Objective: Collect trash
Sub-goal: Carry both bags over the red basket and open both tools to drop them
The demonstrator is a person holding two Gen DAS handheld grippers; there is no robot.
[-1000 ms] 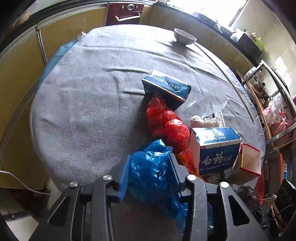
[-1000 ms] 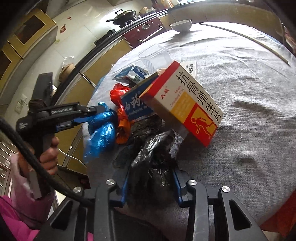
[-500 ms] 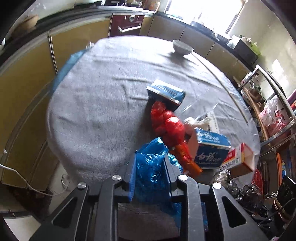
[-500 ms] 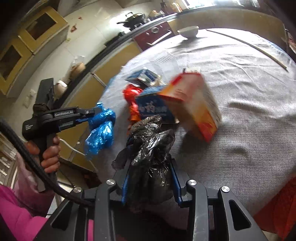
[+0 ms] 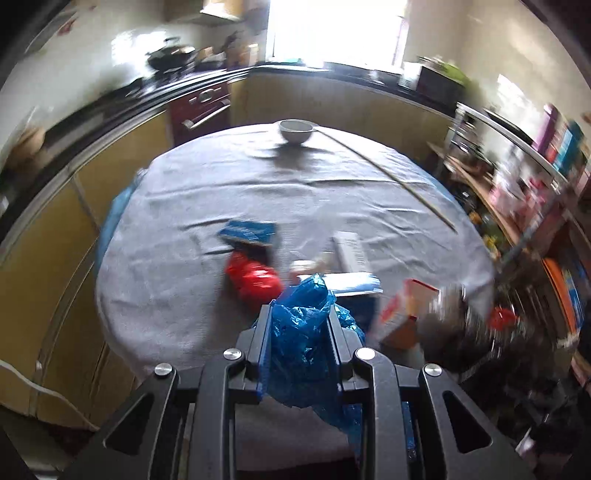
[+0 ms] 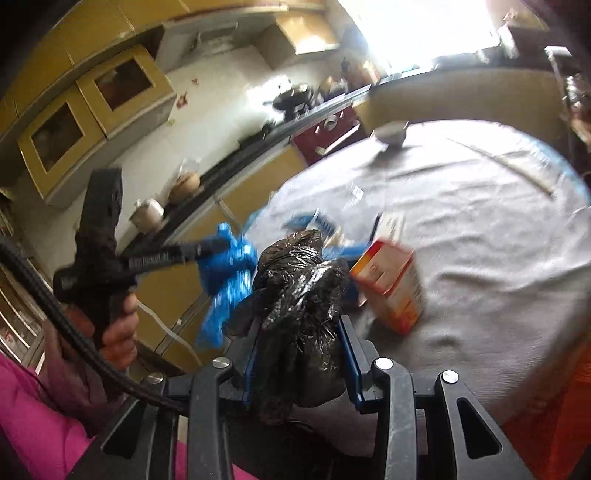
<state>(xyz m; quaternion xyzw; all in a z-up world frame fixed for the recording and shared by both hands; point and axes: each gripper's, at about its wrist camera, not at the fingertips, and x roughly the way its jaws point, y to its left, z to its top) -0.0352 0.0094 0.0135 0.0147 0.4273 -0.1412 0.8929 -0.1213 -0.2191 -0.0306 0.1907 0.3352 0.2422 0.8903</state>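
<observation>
Red bag (image 5: 255, 278), seemingly against blue carton (image 5: 248, 232)

Daylight floods a bright window (image 5: 332, 33) above yellow kitchen cabinets (image 5: 48, 236) ringing a grey-clothed round table (image 5: 221, 184).

A round table (image 5: 177, 206) under a grey cloth carries a white bowl (image 5: 294, 130) at the far edge, a thin stick (image 5: 388, 173), blue boxes (image 5: 249, 230), a red bag (image 5: 255, 278) and an orange-red box (image 6: 391, 284).
</observation>
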